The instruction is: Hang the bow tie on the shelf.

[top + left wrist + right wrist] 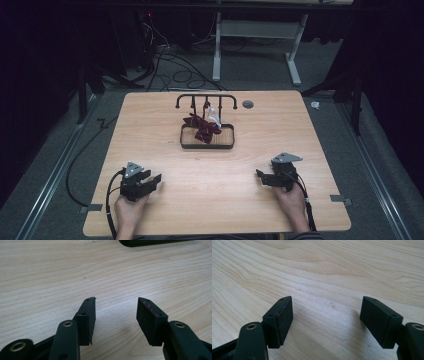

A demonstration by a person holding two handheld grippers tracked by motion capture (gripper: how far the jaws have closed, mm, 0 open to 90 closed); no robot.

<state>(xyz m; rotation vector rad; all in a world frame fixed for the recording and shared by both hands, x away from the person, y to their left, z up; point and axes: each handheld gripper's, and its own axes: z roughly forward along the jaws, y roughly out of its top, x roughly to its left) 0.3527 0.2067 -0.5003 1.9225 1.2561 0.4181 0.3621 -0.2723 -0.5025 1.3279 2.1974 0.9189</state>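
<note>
Two black two-jaw grippers rest on a light wooden desk [215,200] with rounded corners, one near each near corner, each held by a hand coming in over the near edge. The left gripper [156,179] sits toward the near left corner, its fingers [86,320] spread apart with bare wood grain between them; the inner face of one finger carries a faint reddish smear. The right gripper [260,175] sits toward the near right corner, and its fingers [279,320] are spread wider still, pinching nothing, with plain desk between them. Each gripper has a grey three-cornered plate on top and a black cable trailing back past the hand.

Well apart from both sets of fingers, toward the far edge and about midway between the left and right edges, stands a shallow black wire tray [186,141] with a wooden floor. A dark red crumpled cloth or ribbon [201,126] lies in it, partly over the far rim, just beside a small clear bottle-like item [214,116]; what that item is cannot be told. A black metal rack with hooks [206,97] rises behind the tray. A small grey round disc [247,104] lies near the far edge, to the right of the rack.

Beyond the desk, grey carpet [260,75] carries loose black cables [175,70] and the white legs of another table [217,50]; the room's sides are dark.
</note>
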